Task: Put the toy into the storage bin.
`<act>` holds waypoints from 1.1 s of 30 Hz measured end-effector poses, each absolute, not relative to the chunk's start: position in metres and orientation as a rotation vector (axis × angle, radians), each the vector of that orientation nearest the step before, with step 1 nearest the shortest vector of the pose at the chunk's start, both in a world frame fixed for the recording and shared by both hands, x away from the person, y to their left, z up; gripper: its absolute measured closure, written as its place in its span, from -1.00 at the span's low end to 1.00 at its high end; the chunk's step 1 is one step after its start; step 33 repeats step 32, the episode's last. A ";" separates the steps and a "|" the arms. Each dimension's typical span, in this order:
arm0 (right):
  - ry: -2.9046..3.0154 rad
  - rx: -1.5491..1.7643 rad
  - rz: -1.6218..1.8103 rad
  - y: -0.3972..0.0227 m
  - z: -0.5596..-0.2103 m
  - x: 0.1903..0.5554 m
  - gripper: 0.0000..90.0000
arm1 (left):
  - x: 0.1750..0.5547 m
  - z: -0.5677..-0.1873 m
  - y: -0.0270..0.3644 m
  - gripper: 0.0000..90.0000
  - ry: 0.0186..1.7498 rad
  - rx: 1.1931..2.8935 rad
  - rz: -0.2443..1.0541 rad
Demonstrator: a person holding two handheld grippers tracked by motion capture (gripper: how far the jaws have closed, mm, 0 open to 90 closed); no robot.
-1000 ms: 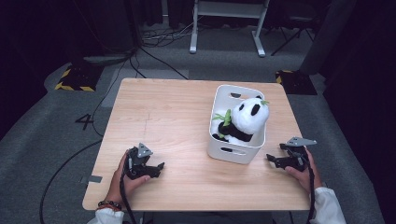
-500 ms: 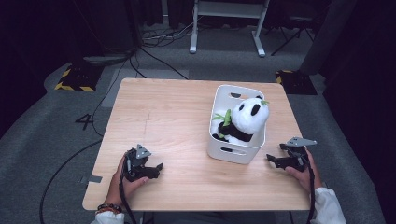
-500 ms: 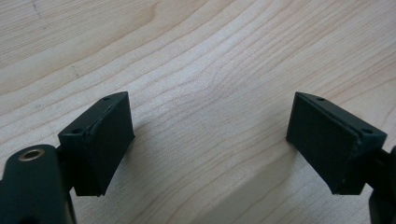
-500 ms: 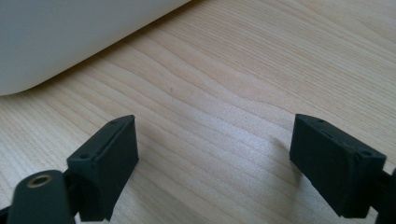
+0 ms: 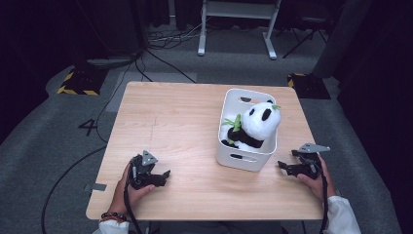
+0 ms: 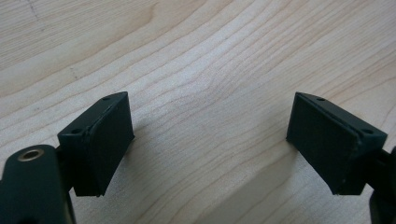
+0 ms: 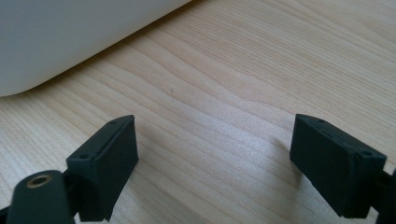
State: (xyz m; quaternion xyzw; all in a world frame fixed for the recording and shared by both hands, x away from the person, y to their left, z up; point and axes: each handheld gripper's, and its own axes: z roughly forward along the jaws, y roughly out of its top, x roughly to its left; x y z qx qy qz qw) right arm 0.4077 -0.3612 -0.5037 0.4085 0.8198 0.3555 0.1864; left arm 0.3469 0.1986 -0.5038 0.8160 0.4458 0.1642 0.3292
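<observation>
A black-and-white plush panda (image 5: 254,125) with green bamboo leaves sits in a white plastic bin (image 5: 245,157) on the right half of the wooden table (image 5: 180,117). My left gripper (image 5: 164,176) rests low on the table near the front left, held by a hand, open and empty. In the left gripper view its jaws stand wide apart over bare wood, the left gripper (image 6: 210,140) holding nothing. My right gripper (image 5: 283,166) lies at the front right, just right of the bin, open. In the right gripper view the right gripper (image 7: 215,163) is empty, with the bin wall (image 7: 70,32) close ahead at upper left.
The table's front edge (image 5: 204,215) lies just behind both hands. Cables trail from each gripper toward the person. Beyond the table, a white stand's legs (image 5: 234,29), floor cables and yellow-black striped blocks (image 5: 75,83) sit on grey carpet.
My left gripper has shifted slightly left and toward the front edge. The right gripper, the bin and the panda have not moved.
</observation>
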 end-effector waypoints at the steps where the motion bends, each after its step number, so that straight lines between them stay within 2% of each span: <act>1: 2.311 1.151 1.001 -0.361 -0.504 0.408 -0.67 | 0.347 -0.504 0.199 -0.67 1.165 2.135 0.431; 33: 2.314 1.144 1.001 -0.361 -0.504 0.408 -0.66 | 0.348 -0.504 0.198 -0.67 1.162 2.137 0.429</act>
